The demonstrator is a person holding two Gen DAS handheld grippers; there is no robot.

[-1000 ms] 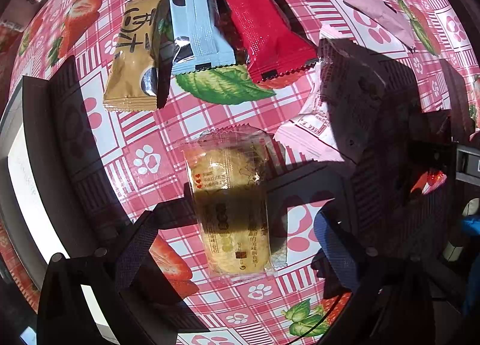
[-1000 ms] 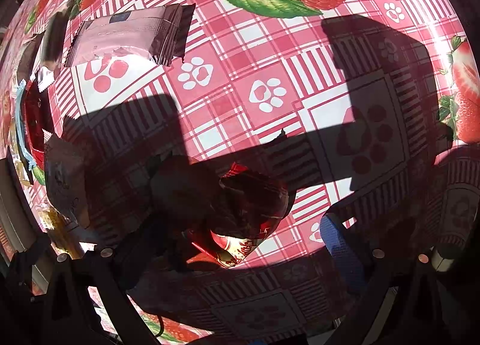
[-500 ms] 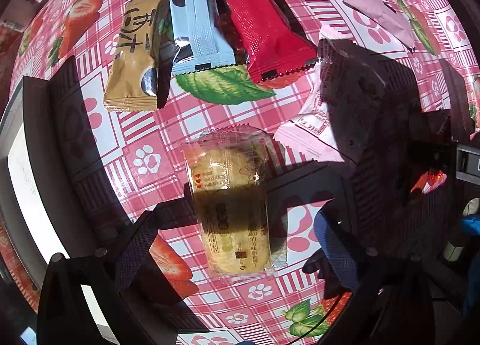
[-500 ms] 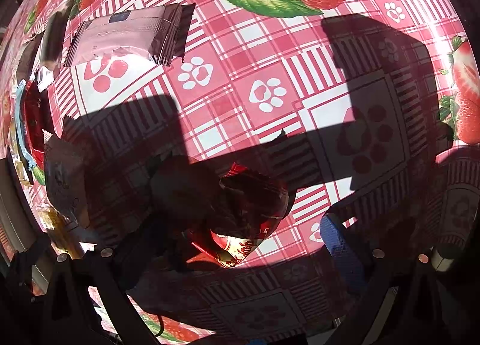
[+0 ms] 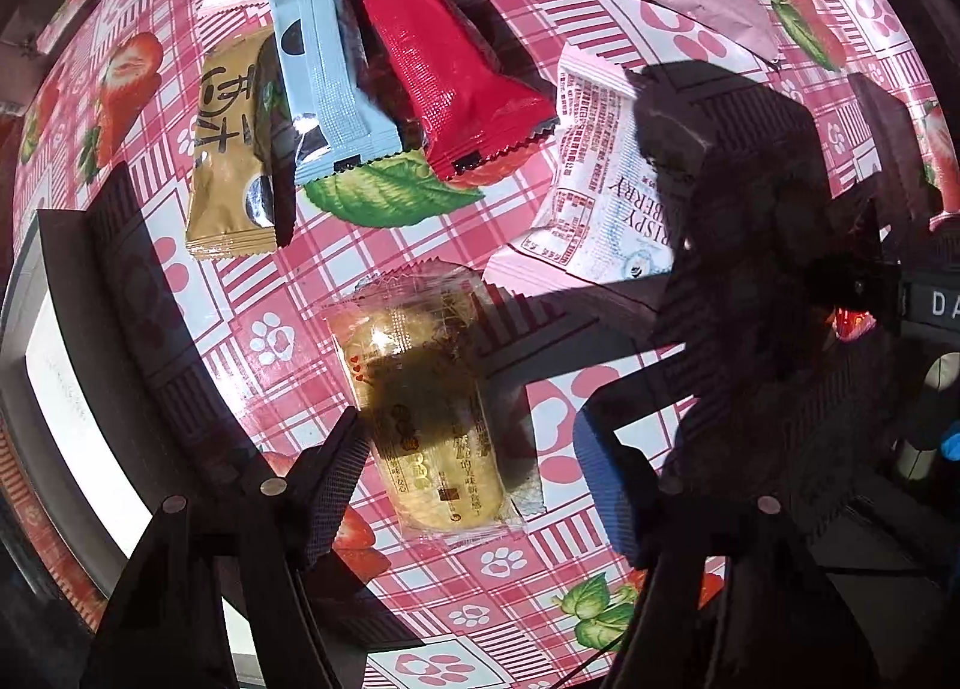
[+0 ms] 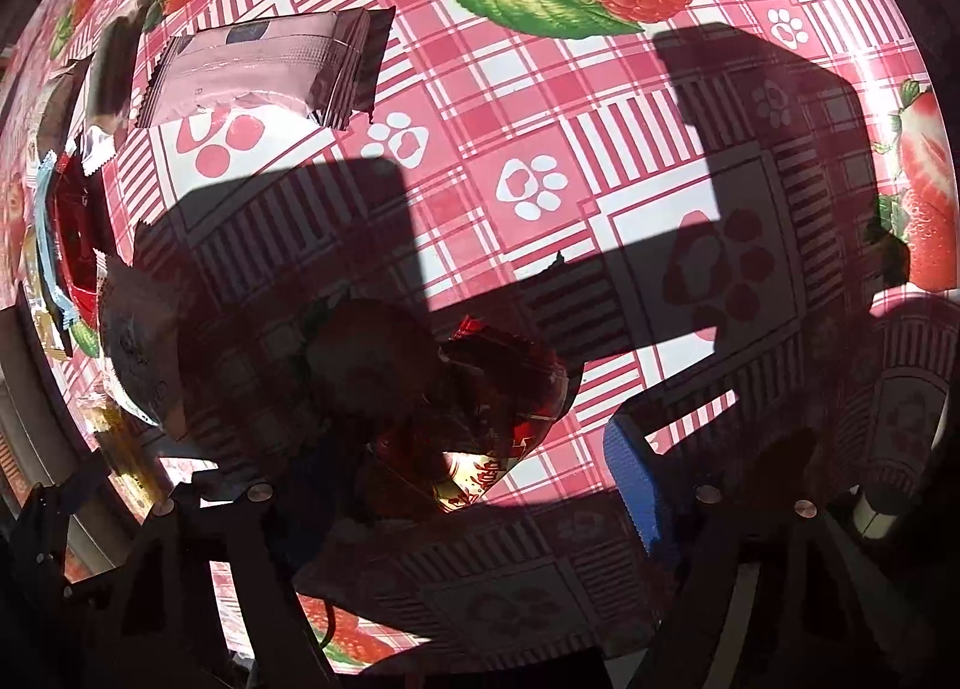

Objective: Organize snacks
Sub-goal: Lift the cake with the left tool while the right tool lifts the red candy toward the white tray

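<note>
I am holding my left tool [image 5: 471,479] spread open around the clear-wrapped yellow biscuit [image 5: 423,410] lying flat on the checked surface [image 5: 384,263] below the gold, blue and red packets, while my right tool [image 6: 480,461] is gaping open over a shiny red snack [image 6: 480,419] in shadow.

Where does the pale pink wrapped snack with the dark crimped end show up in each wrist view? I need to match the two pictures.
Left wrist: pale pink snack lies at the upper right, beyond the white Crispy Berry pack.
Right wrist: the same pale pink snack lies at the upper left, dark crimped end pointing right.
Shared landmark: the red wrapper, upper centre in the left view, a sliver at the far left edge in the right view.
</note>
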